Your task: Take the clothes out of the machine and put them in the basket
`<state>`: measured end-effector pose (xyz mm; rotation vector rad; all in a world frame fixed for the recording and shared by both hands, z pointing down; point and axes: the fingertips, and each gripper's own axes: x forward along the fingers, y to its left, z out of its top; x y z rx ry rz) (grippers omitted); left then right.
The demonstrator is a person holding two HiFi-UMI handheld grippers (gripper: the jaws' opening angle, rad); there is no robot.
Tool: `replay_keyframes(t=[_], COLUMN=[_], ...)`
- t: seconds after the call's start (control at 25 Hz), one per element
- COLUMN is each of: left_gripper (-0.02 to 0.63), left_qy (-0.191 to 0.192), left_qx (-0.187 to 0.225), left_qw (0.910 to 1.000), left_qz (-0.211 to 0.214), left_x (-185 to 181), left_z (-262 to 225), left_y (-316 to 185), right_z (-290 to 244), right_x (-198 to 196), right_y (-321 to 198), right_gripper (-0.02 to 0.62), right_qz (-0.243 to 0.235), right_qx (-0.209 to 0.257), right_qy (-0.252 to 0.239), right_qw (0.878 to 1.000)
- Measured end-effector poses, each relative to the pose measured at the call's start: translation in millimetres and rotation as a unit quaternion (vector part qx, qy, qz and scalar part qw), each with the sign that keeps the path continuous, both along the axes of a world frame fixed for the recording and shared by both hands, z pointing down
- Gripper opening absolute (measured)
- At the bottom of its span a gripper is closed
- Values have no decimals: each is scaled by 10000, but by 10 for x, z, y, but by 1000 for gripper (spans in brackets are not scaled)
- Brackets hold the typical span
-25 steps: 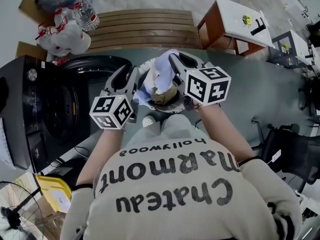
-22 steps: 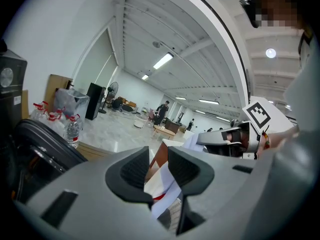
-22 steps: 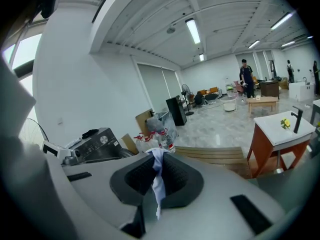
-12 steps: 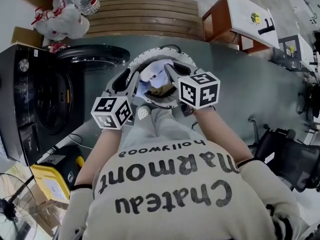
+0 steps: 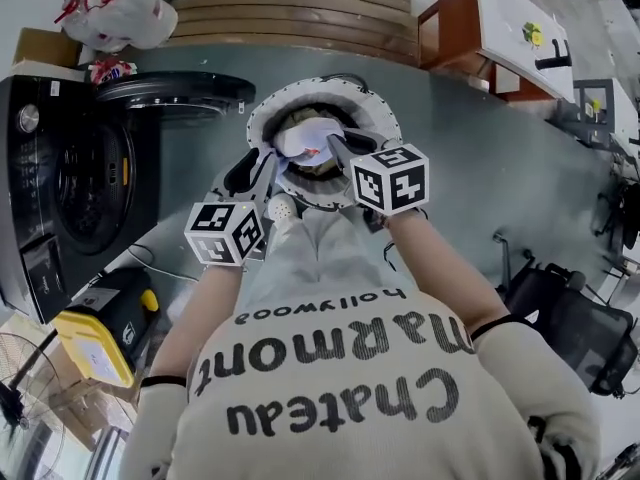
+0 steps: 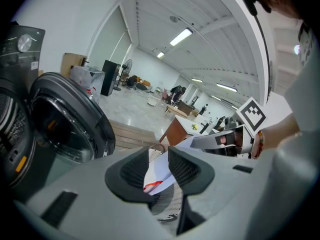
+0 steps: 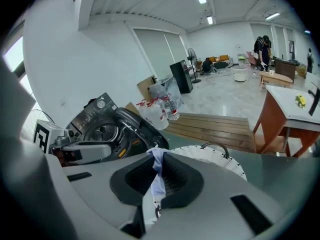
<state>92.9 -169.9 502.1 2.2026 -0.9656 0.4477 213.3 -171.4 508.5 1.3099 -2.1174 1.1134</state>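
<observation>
The right gripper [image 5: 332, 148] [image 7: 159, 165] is seen with its jaws clenched on a pale cloth [image 5: 305, 140] [image 7: 156, 184]. A thin fold is pinched between the pads, and the rest is left hanging below the jaws, towards the camera. The left gripper [image 5: 258, 163] [image 6: 159, 166] is held just beside it with its jaws released. They stand apart, and the same cloth [image 6: 162, 171], white with a red mark, is seen in the gap; no pressing of the pads on it can be made out. The cloth is stretched between the two pairs of jaws and is held directly over the basket [image 5: 375, 108] [image 7: 217, 161], a round white woven one set on the floor below and just beyond both jaws. Something brownish is seen lying inside the basket under the cloth, but it cannot be identified. The machine [image 5: 80, 183] [image 7: 102, 131] is found to the left of the left jaws, dark, with its round door [image 5: 175, 86] [image 6: 70, 126] swung open. Beyond the basket, past the jaws, wooden boards [image 5: 290, 13] are laid on the floor, and a white-topped desk [image 5: 505, 28] [image 7: 295, 106] is placed to the right of the right jaws.
</observation>
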Motion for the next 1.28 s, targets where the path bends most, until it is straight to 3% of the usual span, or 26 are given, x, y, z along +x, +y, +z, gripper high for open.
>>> replay_keyframes(t=[0.8, 1.28], left_gripper=[114, 114], left_qy=[-201, -462], left_qx=[-637, -849], left_qw=[9977, 9953], left_qz=[-64, -53], left_x=[156, 168], left_z=[650, 1123], left_y=[388, 322], right_z=[1260, 1839], right_x=[242, 405], right_y=[696, 638], right_gripper=[38, 38], right_qz=[-714, -756], right_qx=[-1400, -1754], right_qy=[334, 490], right_qw=[9870, 9804])
